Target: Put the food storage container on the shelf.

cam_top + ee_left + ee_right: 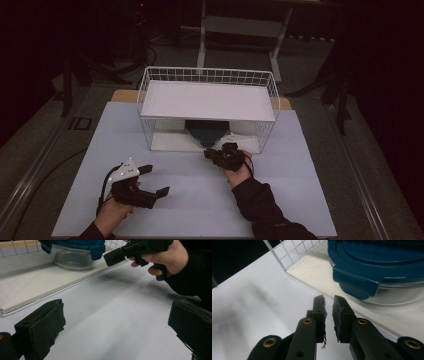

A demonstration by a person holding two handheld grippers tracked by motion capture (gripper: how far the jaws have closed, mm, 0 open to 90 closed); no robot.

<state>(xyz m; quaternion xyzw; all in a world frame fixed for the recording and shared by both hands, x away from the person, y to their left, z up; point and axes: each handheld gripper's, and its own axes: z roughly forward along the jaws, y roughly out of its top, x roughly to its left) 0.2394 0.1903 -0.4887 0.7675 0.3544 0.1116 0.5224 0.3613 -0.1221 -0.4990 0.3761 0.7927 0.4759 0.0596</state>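
While my left gripper [156, 180] rests low over the near part of the white table top [280, 200], its jaws stand wide apart with nothing between them, and bare board runs out ahead of them and on both sides. My left hand [112, 212] comes in close to the table's near edge, so I have little room behind it but plenty forward.

Farther out, my right gripper [212, 153] sits just short of the open front of the white wire basket [145, 95]. Its jaws are nearly closed, a thin slit left between the pads, and they grasp nothing. In the right gripper view the tips lie just before the edge of the basket's white floor panel [312, 267], near one blue latch tab of the container's lid.

Beyond that, the clear container with the blue lid [206, 131] stands inside the basket's lower level, near the front edge, centred under the white shelf [207, 100]. The shelf overhangs it closely, so room above is tight; the front opening is free of wire, while mesh walls close the sides.
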